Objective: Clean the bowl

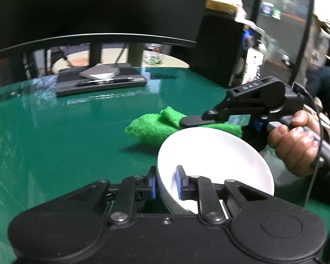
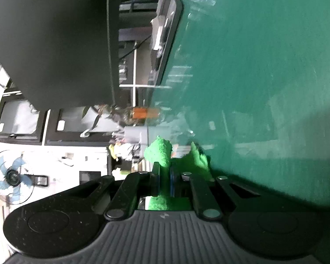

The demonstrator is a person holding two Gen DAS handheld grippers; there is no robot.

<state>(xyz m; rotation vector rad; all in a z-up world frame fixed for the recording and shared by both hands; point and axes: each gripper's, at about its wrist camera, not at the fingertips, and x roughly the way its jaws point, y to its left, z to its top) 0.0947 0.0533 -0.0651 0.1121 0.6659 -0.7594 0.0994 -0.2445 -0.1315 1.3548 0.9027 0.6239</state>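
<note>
A white bowl (image 1: 217, 160) is tilted up off the green table (image 1: 66, 136) in the left wrist view. My left gripper (image 1: 166, 181) is shut on the bowl's near rim, one blue pad outside the wall and one inside. Just behind the bowl, my right gripper (image 1: 191, 121) is held by a hand (image 1: 297, 140) and is shut on a bright green cloth (image 1: 156, 127). The right wrist view is rolled on its side; there the right gripper (image 2: 164, 179) clamps the green cloth (image 2: 161, 151), which bunches out past the fingertips. The bowl does not show in that view.
A dark flat device (image 1: 99, 77) with a grey pad on it lies at the table's far side. A black monitor (image 1: 99, 6) rises behind it, and a black box (image 1: 217, 50) stands at the back right. A fan (image 2: 12, 176) shows beyond the table.
</note>
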